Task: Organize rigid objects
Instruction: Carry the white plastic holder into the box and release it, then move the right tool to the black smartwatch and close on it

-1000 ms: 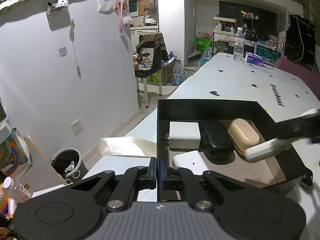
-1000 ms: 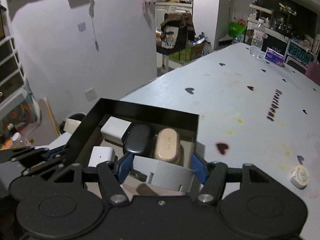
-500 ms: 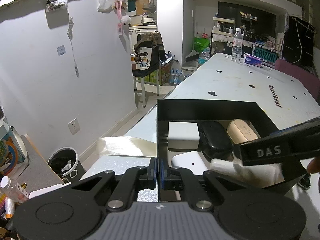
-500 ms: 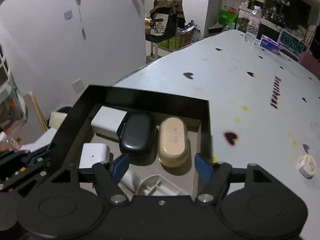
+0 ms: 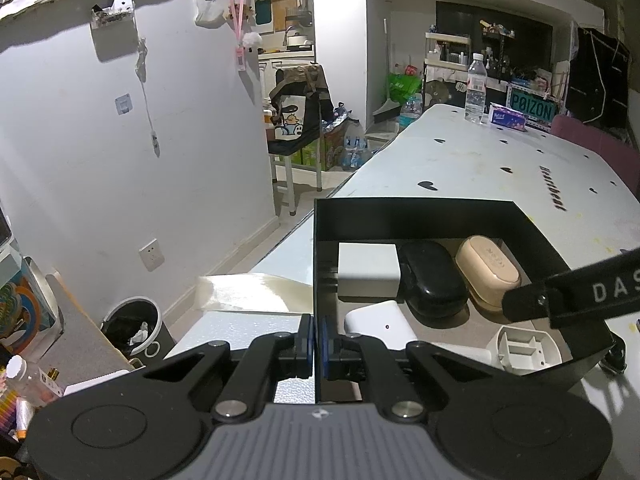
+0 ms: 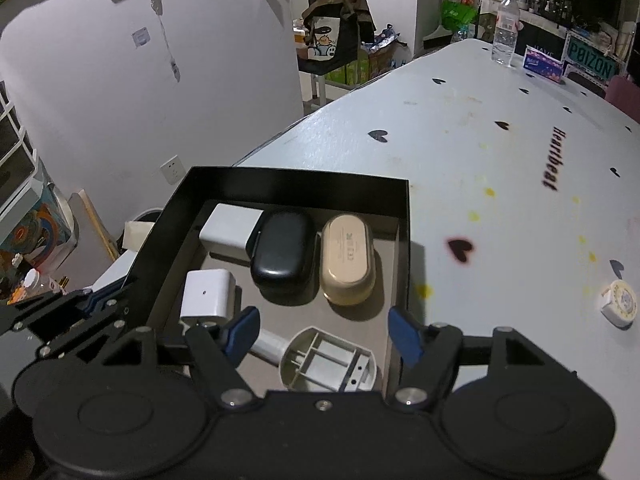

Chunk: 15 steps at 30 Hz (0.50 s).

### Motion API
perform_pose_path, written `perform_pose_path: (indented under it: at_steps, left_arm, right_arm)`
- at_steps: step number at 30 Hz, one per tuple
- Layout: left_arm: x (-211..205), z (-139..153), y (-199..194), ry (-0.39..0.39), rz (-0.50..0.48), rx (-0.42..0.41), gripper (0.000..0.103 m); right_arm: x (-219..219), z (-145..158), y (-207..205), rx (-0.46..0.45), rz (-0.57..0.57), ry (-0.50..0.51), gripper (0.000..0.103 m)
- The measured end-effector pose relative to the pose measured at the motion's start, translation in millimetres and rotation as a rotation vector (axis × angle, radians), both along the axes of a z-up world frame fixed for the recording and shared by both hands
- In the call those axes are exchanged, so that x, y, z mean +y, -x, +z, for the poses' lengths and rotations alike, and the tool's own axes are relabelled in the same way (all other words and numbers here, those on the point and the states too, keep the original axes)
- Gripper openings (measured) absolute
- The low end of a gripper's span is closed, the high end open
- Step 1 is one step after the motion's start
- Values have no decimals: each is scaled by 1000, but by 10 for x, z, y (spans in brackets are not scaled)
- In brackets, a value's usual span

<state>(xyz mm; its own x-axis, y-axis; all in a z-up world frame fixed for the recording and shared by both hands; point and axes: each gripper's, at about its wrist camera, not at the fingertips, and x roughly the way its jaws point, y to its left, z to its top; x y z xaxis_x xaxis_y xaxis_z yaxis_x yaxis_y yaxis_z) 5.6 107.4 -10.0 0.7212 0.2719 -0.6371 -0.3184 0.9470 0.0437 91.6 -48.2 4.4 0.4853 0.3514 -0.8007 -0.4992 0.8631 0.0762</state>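
Right gripper (image 6: 323,330), jaws now spread, has released the grey ribbed plastic piece (image 6: 328,362) into the black rectangular tray (image 6: 304,186) (left gripper (image 5: 316,336) stays clamped on its wall).

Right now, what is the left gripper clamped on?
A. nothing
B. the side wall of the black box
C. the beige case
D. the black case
B: the left gripper is shut on the black box wall, its pads pinching the thin edge.
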Motion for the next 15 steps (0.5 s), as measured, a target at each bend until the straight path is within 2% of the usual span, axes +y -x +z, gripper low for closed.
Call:
perform_pose_path:
  at_steps: [6,15]
  left_arm:
    - [-7,0,-3,-3,3,0,3]
    - [-31,-2,-15,-14,11,6,3]
  right_arm:
    - [-60,62,83,-14,-5,-5,73]
    - [-261,184,140,-37,-42,-59,85]
